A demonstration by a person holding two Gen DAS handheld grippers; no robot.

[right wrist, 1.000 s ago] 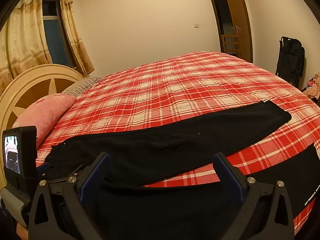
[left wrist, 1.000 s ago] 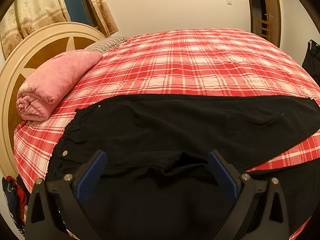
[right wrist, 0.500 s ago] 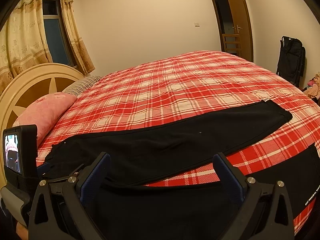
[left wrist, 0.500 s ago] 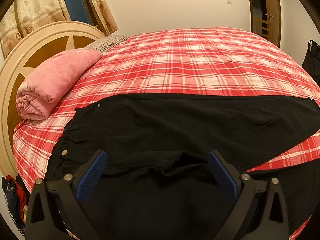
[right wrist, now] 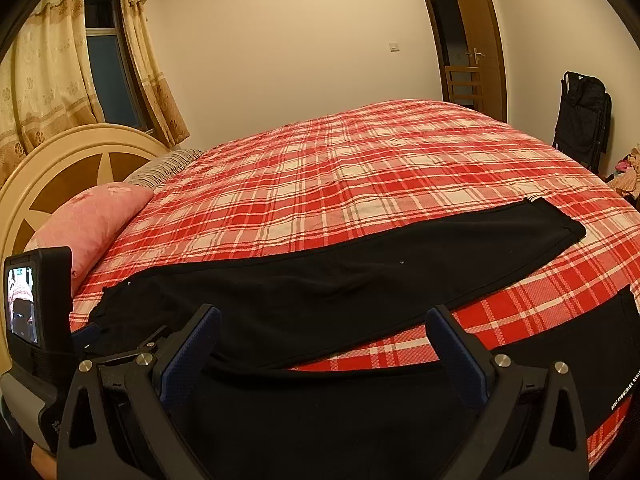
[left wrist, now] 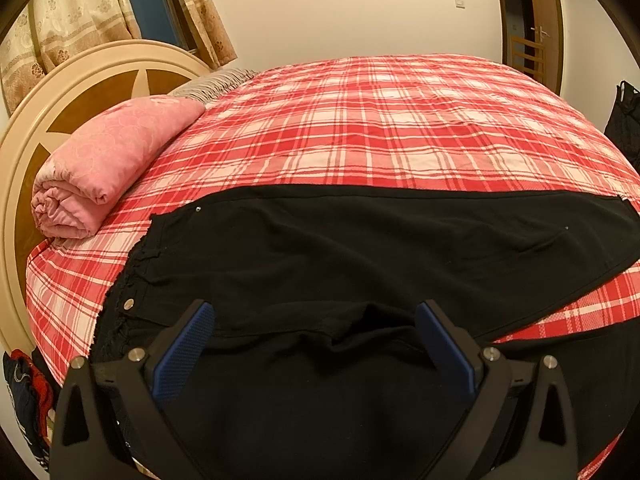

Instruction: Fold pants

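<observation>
Left wrist view: the left tool (left wrist: 312, 318) hangs spread wide over the near edge of the bed (left wrist: 384, 120), both blue pads apart and gripping nothing. Black pants (left wrist: 360, 248) lie flat on the red plaid bedspread, the waistband with its metal button (left wrist: 129, 304) toward the headboard (left wrist: 60, 96) and one leg running off to the right. A small ridge of cloth sits at the crotch between the tool's fingers (left wrist: 186, 350), though whether they touch the fabric cannot be told. A rolled pink blanket (left wrist: 108, 164) rests beside the headboard, apart from the pants.

Right wrist view: the right tool (right wrist: 320, 324) is likewise released, its fingers wide above the nearer leg, which drapes along the bed's front edge. The far leg stretches diagonally to its cuff (right wrist: 556, 224) on the right, with a strip of plaid showing between the two legs. The other tool's body with a small lit screen (right wrist: 22, 304) shows at the left edge. A door (right wrist: 476, 36) stands open past the bed, and a black bag (right wrist: 582, 112) stands against the wall.
</observation>
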